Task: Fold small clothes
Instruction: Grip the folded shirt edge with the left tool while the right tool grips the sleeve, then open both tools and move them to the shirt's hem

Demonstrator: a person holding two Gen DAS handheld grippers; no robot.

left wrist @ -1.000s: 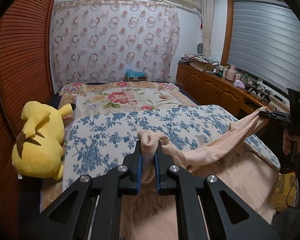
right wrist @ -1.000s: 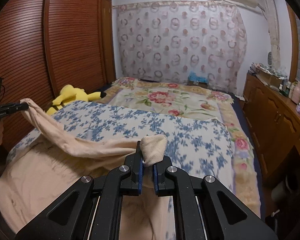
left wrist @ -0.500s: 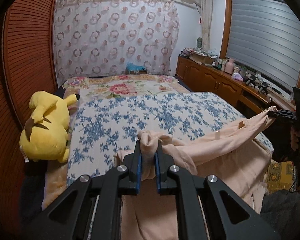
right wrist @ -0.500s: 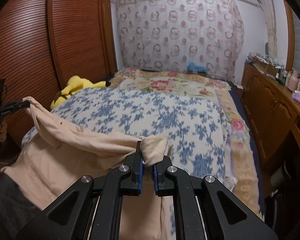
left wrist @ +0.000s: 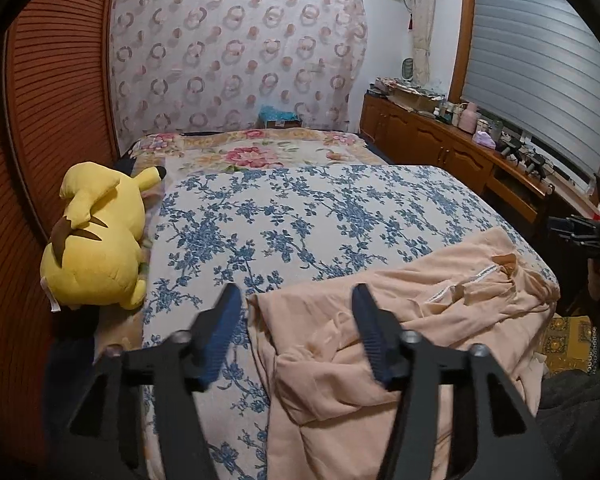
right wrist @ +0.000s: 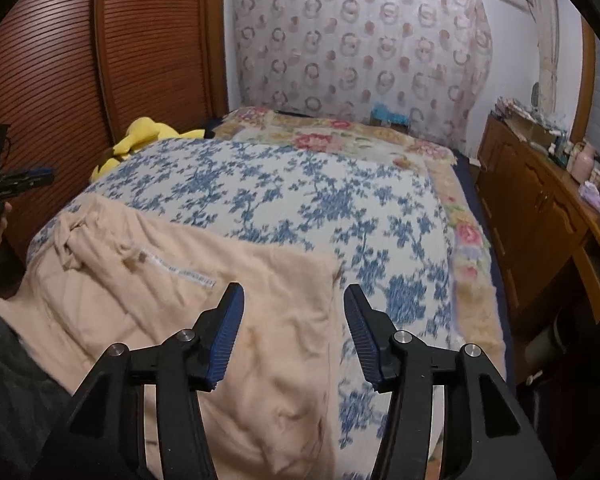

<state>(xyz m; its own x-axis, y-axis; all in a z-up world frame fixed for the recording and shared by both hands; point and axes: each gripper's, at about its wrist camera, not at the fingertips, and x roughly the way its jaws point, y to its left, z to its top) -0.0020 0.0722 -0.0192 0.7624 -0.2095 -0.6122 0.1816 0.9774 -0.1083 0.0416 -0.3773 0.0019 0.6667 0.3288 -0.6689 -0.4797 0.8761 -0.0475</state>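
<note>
We've just opened both tools: left tool and right tool stand wide, nothing between the pads. Peach garment now lies free on the bed's blue-floral cover, at 6 o'clock, near edge. First fold looks laid; it's still rumpled, so smoothing and more folds remain. White label strip has print, too blurred to read

The bed wears a blue-flowered cover, and beyond that cover a rose-patterned blanket reaches the far end. A peach garment lies rumpled on the cover's near end (white label showing), and a yellow plush toy lies beside the cover's left edge.
</note>
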